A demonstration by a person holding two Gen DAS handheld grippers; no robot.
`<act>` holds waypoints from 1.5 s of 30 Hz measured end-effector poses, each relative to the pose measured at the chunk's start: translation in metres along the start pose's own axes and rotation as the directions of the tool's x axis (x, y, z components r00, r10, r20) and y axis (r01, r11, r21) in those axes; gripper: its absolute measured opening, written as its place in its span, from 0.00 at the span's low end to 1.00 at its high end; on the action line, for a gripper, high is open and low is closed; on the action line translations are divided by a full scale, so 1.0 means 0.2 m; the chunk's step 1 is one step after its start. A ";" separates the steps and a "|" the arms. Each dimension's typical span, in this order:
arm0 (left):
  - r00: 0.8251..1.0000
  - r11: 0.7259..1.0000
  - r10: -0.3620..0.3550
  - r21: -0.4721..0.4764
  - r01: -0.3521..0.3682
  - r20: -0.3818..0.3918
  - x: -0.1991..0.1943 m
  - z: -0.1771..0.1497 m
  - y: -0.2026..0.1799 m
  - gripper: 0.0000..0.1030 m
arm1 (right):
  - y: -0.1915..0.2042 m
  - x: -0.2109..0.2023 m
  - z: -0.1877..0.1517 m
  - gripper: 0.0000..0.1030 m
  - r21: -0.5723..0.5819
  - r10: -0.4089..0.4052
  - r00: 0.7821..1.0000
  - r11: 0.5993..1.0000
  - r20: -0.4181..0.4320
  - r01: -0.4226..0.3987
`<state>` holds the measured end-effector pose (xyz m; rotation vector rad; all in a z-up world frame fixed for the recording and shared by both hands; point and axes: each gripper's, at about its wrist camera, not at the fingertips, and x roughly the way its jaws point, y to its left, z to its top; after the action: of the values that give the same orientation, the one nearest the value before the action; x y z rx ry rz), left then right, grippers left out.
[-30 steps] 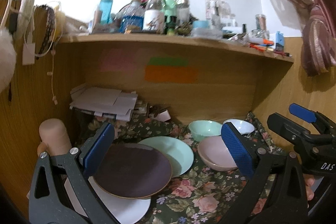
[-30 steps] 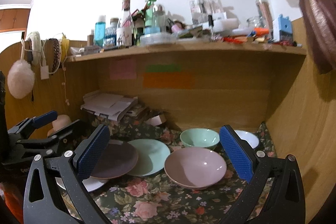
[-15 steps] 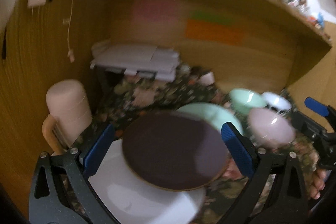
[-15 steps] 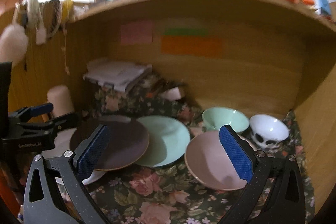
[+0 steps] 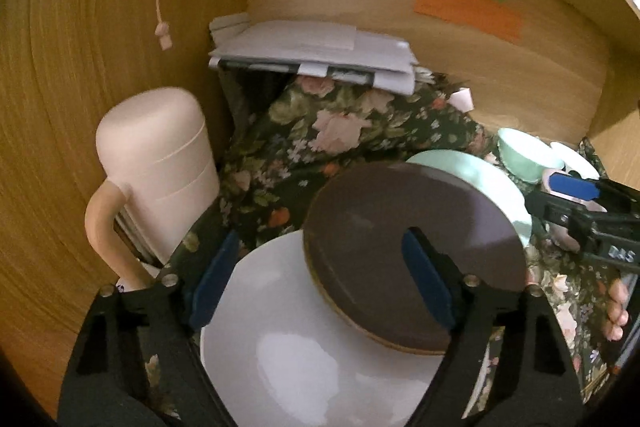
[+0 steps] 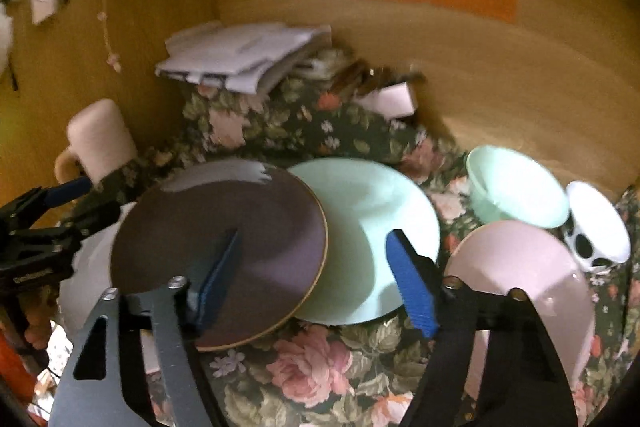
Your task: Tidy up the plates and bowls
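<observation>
A dark purple plate [image 5: 404, 239] lies overlapping a white plate [image 5: 288, 339] and a mint plate [image 5: 480, 175]. My left gripper [image 5: 320, 275] is open above the white and purple plates, its jaws wide apart. In the right wrist view the purple plate [image 6: 224, 235] overlaps the mint plate [image 6: 372, 223]. A pink bowl [image 6: 532, 279], a mint bowl [image 6: 516, 187] and a white patterned bowl [image 6: 596, 227] sit at the right. My right gripper [image 6: 316, 275] is open above the edge where the purple and mint plates meet. The left gripper also shows at the left of that view [image 6: 52, 211].
A cream mug [image 5: 156, 171] stands at the left wall. A stack of papers [image 5: 312, 51] lies at the back on a raised fold of the floral cloth [image 6: 312, 355]. Wooden walls close in the back and both sides.
Both grippers have moved forward and down toward the dishes and tilted downward. The left now hovers over the white and purple plates, the right over the purple and mint plates. Both stay open.
</observation>
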<state>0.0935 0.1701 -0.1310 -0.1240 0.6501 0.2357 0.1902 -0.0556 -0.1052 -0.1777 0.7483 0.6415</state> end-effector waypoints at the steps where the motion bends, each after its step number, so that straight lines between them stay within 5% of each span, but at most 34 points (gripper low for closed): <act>1: 1.000 1.000 -0.001 -0.004 0.001 -0.008 0.01 0.00 0.01 0.79 | 0.00 0.02 0.01 0.64 0.005 0.003 1.000 1.000 -0.014 -0.003; 8: 0.995 0.998 -0.052 -0.031 0.049 -0.086 0.08 -0.03 0.05 0.61 | -0.03 0.18 0.06 0.43 0.033 0.050 0.991 0.998 -0.124 -0.046; 25: 0.962 0.983 -0.167 -0.111 0.145 -0.217 0.19 -0.06 0.06 0.29 | -0.05 0.32 0.07 0.24 0.066 0.105 0.977 0.993 -0.187 -0.095; 34: 0.954 0.976 -0.204 -0.123 0.180 -0.222 0.20 -0.06 0.04 0.29 | -0.05 0.34 0.07 0.26 0.080 0.122 0.972 0.991 -0.202 -0.108; 45: 0.967 0.981 -0.162 -0.133 0.138 -0.198 0.19 -0.05 0.02 0.30 | -0.03 0.30 0.07 0.26 0.090 0.108 0.980 0.992 -0.169 -0.094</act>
<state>0.1155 0.1789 -0.1620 -0.3143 0.8316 0.1151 0.2342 -0.0263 -0.1357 -0.1223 0.9550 0.6966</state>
